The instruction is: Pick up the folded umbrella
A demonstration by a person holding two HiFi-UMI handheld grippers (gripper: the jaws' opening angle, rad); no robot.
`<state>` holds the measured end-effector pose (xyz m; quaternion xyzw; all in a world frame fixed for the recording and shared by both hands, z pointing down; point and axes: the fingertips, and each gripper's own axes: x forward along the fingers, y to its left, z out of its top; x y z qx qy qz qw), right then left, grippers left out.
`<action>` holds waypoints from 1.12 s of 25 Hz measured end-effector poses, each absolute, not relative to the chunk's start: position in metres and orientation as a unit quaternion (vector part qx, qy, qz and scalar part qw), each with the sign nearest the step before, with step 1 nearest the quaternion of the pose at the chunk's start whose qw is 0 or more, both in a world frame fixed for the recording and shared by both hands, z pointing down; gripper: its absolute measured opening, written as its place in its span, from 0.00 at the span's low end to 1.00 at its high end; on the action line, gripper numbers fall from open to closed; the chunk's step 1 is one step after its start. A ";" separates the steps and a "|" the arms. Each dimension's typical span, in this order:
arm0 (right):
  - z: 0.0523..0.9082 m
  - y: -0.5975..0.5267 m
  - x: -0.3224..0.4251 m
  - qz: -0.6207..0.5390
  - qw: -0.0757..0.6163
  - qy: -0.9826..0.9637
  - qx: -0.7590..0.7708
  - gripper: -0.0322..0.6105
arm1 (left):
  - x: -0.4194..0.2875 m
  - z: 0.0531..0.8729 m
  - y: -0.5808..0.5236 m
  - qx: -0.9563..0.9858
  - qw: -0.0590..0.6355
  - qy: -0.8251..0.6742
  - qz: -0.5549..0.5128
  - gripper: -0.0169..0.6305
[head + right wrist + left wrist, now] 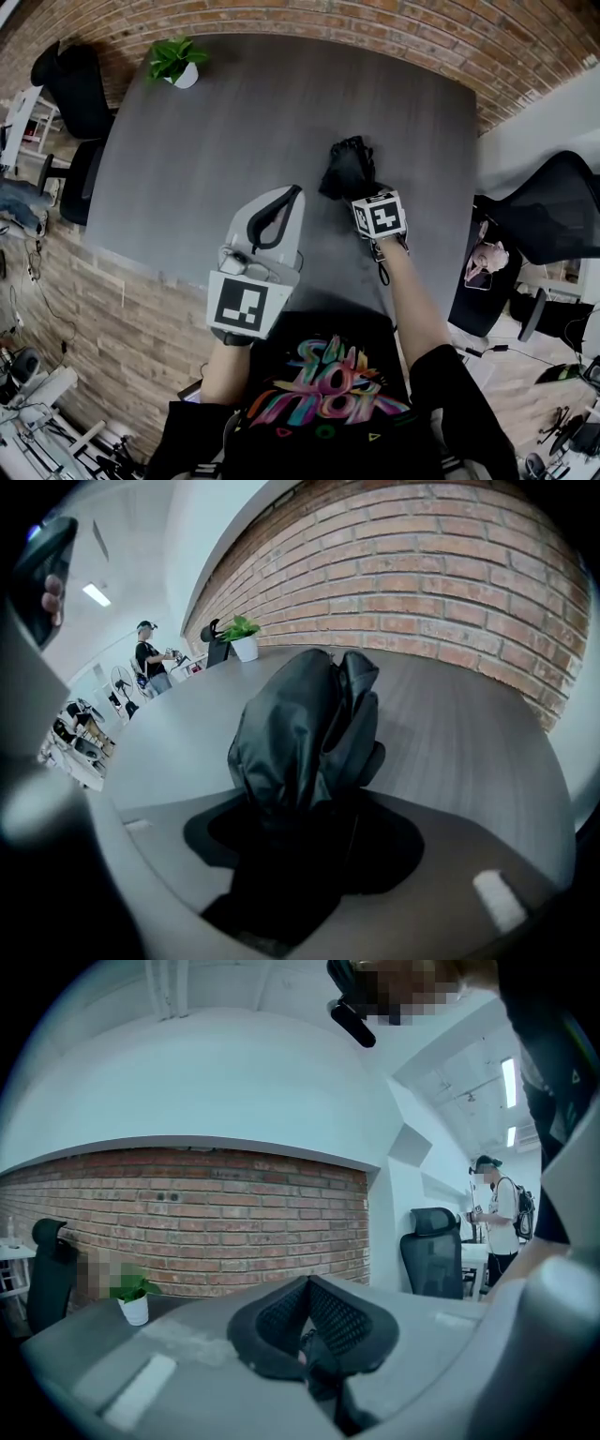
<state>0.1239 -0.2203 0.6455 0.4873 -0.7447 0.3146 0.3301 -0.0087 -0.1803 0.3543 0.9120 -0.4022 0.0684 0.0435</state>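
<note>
Black folded fabric umbrella (345,169) sat crumpled and bunched toward the right side of the dark grey matte surface (234,122), with its near end between the jaws of the right claw (362,193). In the right gripper view, the right claw (309,832) was pinching the umbrella (300,728) low on its bundle, and the loose glossy folds rose above the jaws. No view made clear whether the bundle was resting on the surface or was already just off it.

The left claw (294,193) hung over the near-left part of the surface, well apart from the umbrella. In the left gripper view, its ribbed pads (281,1321) were pressed together on nothing.

A good lift would probably call for a firm squeeze on the stiff core and not on the canopy cloth alone, since slack fabric could slide or let the bundle sag out. A slow, straight rise would likely show early if the far end drooped. The left claw seemed best held clear, unless the bundle needed support from below. The small green plant in a white pot (176,61) at the far corner was no obstacle.
</note>
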 end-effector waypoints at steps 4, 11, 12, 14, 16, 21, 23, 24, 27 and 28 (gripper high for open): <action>0.639 -0.218 0.125 0.316 0.310 -0.752 0.489 0.43 | -0.011 0.352 -0.179 0.910 0.047 -0.406 0.066 0.03; 0.614 -0.216 0.126 0.321 0.248 -0.761 0.506 0.42 | -0.015 0.349 -0.181 0.910 0.042 -0.408 0.064 0.03; 0.610 -0.215 0.126 0.321 0.241 -0.763 0.507 0.42 | -0.015 0.349 -0.181 0.910 0.041 -0.407 0.063 0.03; 0.602 -0.214 0.126 0.318 0.229 -0.766 0.509 0.42 | -0.014 0.348 -0.181 0.911 0.040 -0.405 0.062 0.03; 0.591 -0.213 0.125 0.311 0.218 -0.771 0.510 0.42 | -0.013 0.347 -0.181 0.912 0.040 -0.403 0.060 0.03; 0.561 -0.209 0.122 0.285 0.194 -0.787 0.511 0.42 | -0.009 0.342 -0.182 0.915 0.038 -0.399 0.053 0.03; 0.547 -0.206 0.120 0.273 0.183 -0.794 0.511 0.42 | -0.008 0.340 -0.183 0.916 0.037 -0.395 0.049 0.03; 0.540 -0.205 0.119 0.266 0.179 -0.797 0.511 0.42 | -0.007 0.338 -0.183 0.917 0.036 -0.394 0.047 0.03; 0.518 -0.198 0.119 0.241 0.167 -0.806 0.514 0.42 | -0.003 0.335 -0.182 0.920 0.035 -0.388 0.044 0.03; 0.510 -0.197 0.120 0.233 0.160 -0.808 0.517 0.42 | -0.001 0.334 -0.182 0.921 0.034 -0.386 0.043 0.03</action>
